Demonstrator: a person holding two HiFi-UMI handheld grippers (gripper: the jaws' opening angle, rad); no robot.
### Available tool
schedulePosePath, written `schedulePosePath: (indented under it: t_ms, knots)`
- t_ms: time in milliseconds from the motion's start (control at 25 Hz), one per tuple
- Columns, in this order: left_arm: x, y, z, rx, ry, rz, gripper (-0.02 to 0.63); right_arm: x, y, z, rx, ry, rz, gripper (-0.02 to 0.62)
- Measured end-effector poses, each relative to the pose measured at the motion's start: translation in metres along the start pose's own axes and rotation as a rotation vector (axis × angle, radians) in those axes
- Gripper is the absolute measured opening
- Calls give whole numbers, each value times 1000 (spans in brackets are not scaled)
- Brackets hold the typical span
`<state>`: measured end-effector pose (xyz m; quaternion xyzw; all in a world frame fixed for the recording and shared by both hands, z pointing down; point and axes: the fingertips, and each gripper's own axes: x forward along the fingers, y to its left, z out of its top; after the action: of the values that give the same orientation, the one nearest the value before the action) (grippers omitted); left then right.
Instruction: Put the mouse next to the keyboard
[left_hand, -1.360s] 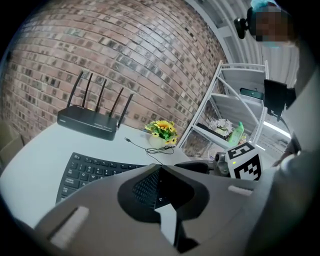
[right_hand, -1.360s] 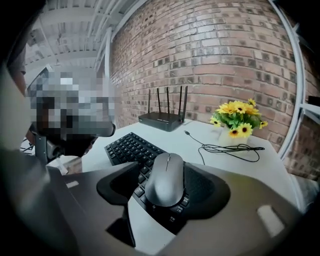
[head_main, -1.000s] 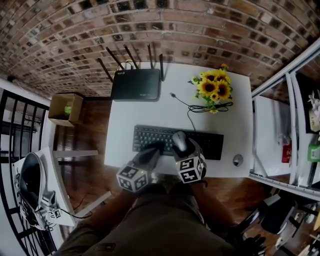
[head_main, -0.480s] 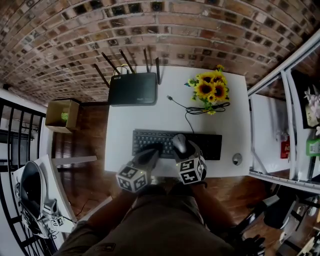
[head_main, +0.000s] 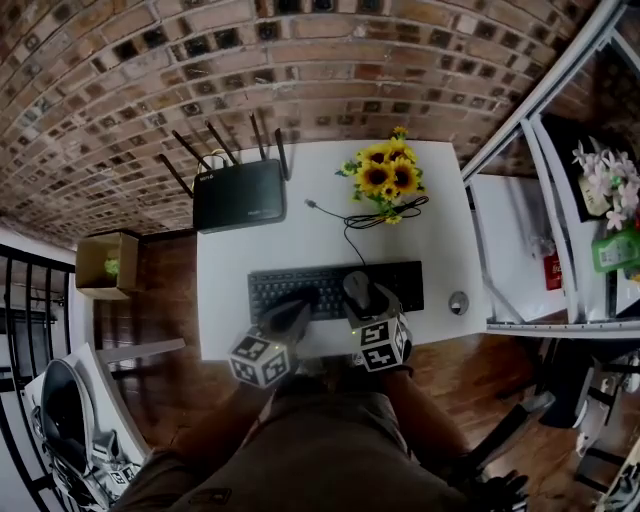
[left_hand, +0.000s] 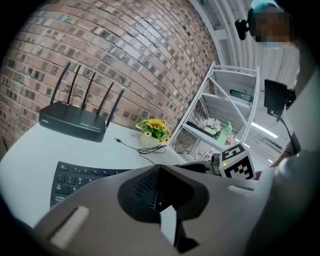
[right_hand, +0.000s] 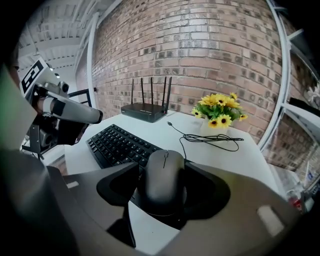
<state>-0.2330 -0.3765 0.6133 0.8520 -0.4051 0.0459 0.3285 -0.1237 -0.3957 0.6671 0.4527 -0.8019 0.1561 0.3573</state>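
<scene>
Right gripper jaws just been closing, now pinching mouse over keyboard (not placed yet). Left gripper pressed together, empty. Remaining: set mouse down at keyboard's 3 o'clock.

on the white rectangular table, black flat keyboard near the front edge, grey plastic mouse over its right half. black router with antennas back left, yellow sunflower bouquet back right, thin black cable between bouquet and keyboard, small round silver puck right of the keyboard
</scene>
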Motion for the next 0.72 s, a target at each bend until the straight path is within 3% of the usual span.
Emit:
schedulePosePath:
  t_ms: [720]
  knots:
    - [83,-89,13,82,-5,-86,-3,-74,-134,-24,79,-85,-156,295]
